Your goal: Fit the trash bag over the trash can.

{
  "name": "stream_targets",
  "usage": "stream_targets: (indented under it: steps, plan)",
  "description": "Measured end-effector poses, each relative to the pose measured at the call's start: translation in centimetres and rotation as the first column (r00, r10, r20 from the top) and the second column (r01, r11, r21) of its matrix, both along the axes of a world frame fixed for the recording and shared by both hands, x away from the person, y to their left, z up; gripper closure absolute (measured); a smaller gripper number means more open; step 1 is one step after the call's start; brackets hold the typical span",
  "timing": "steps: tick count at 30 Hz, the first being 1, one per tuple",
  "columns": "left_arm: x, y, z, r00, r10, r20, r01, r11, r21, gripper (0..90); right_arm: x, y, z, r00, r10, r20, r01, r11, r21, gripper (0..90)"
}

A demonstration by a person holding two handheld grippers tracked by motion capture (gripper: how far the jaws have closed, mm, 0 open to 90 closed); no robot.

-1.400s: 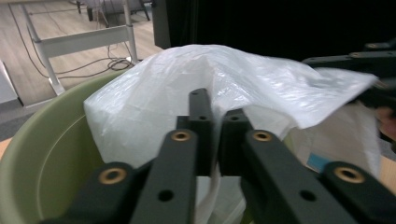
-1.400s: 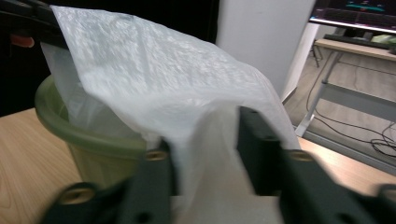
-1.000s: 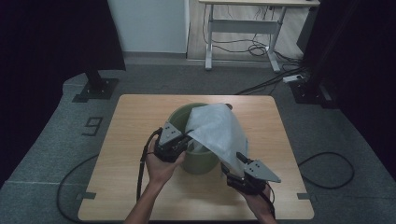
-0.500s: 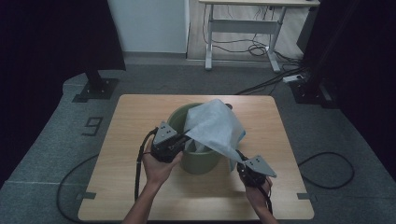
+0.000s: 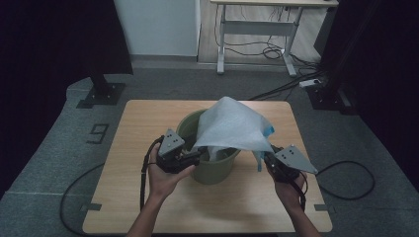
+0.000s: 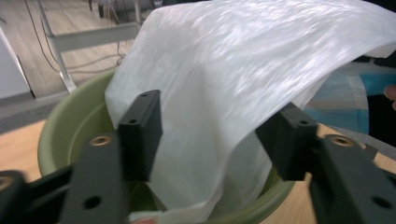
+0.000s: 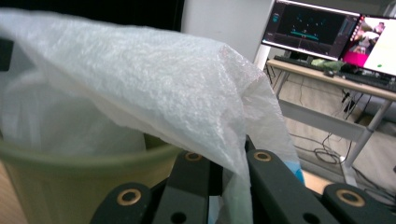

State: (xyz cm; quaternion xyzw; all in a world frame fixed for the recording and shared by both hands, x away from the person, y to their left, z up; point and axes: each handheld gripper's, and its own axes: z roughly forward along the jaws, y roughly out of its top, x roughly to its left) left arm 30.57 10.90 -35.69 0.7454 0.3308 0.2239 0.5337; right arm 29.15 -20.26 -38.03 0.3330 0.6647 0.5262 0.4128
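Our right tool (image 5: 269, 159), clamped on the bag (image 5: 232, 126), pulled it wider over the bin (image 5: 212, 168); left tool (image 5: 195, 157) w/ jaws apart. Lining's prob. next.

A round green bucket (image 5: 212, 168) stood upright. A thin white bag (image 5: 232, 126) hung over the bucket's rim, part inside it, puffed up above it.

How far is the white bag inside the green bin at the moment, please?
Partly in: the white bag tents above the green bin, its lower part inside.
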Motion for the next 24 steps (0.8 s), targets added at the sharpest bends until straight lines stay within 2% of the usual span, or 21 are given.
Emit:
stream_targets:
  steps: [5,9,10,13,15,18,20,24]
  plan:
    - [-0.2,-0.8,0.8,0.9993,-0.010,0.037,0.009,0.9997,0.021,32.2,0.1,1.2,1.8,0.9996,0.026,0.014,-0.025,0.999,-0.030,88.6]
    - [0.0,-1.3,1.0,0.9989,-0.012,0.046,0.011,0.9998,0.018,34.5,0.1,2.3,1.9,0.9985,0.055,-0.002,-0.055,0.996,-0.064,88.6]
    - [0.1,-1.4,1.0,0.9988,-0.018,0.046,0.017,0.9996,0.023,37.8,0.1,2.5,1.8,0.9981,0.061,-0.006,-0.062,0.996,-0.070,88.5]
    - [0.3,-1.8,0.8,0.9981,-0.048,0.040,0.047,0.9983,0.035,58.1,0.2,2.8,1.6,0.9972,0.074,-0.014,-0.074,0.995,-0.069,88.5]
    - [0.6,-1.8,0.5,0.9977,-0.067,0.014,0.066,0.9971,0.038,69.4,0.2,2.8,1.5,0.9964,0.082,-0.018,-0.083,0.995,-0.061,88.5]
    - [1.1,-1.6,0.1,0.9975,-0.068,-0.019,0.069,0.9970,0.037,82.9,0.1,2.8,1.5,0.9952,0.097,-0.019,-0.097,0.994,-0.051,88.4]
    - [1.5,-1.1,-0.3,0.9977,-0.061,-0.030,0.063,0.9973,0.038,89.0,0.1,2.7,1.4,0.9926,0.117,-0.030,-0.118,0.992,-0.038,86.7]
    - [2.1,0.5,-1.1,0.9978,-0.019,-0.063,0.021,0.9995,0.022,89.4,0.2,2.9,0.9,0.9889,0.141,-0.047,-0.142,0.989,-0.027,83.2]
